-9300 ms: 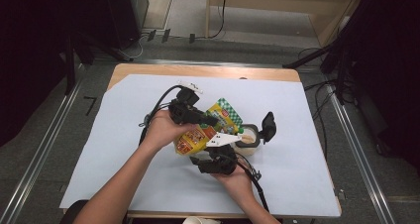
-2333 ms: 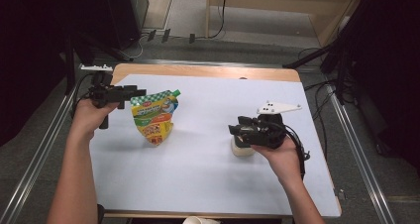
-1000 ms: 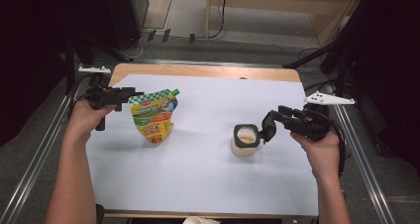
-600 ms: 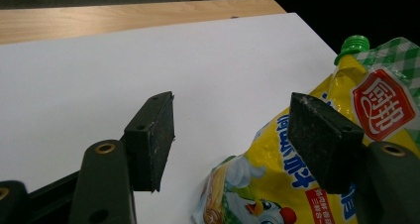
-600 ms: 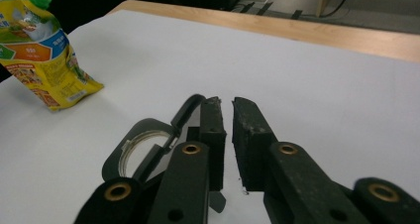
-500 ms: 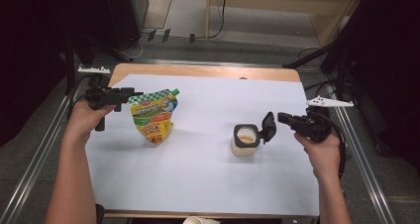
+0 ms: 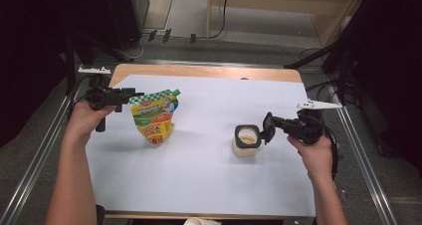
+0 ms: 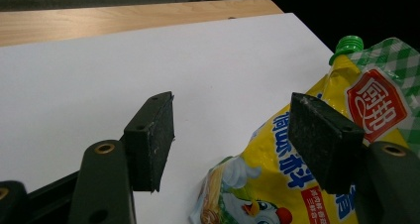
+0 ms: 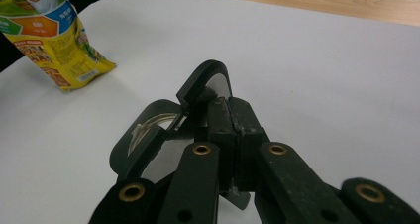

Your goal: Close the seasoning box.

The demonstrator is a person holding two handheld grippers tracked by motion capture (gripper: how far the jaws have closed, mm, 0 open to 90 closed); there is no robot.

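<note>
- Two grippers are in my hands over the white sheet point(image 7: 199, 175) that covers the table, one at each side edge.
- My left gripper point(image 7: 130, 93) sits by the sheet's left edge with its jaws spread wide and nothing between them; in the left gripper view point(image 8: 233, 135) the pads are well apart, one over bare sheet and one over the pouch.
- The yellow and green sauce pouch point(image 7: 153, 116) stands near the left edge, just beside my left gripper's tips, its green cap point(image 8: 346, 43) toward the far edge.
- My right gripper point(image 7: 274, 123) is near the right edge, with its jaws pressed together.
- In the right gripper view point(image 9: 230, 120) the pads meet right at the black hinged lid point(image 9: 204, 83); I think they pinch its edge, though the contact is partly hidden.
- The small jar point(image 7: 246, 141) stands right of the sheet's middle, open, pale contents showing, lid tipped up toward my right gripper.
</note>
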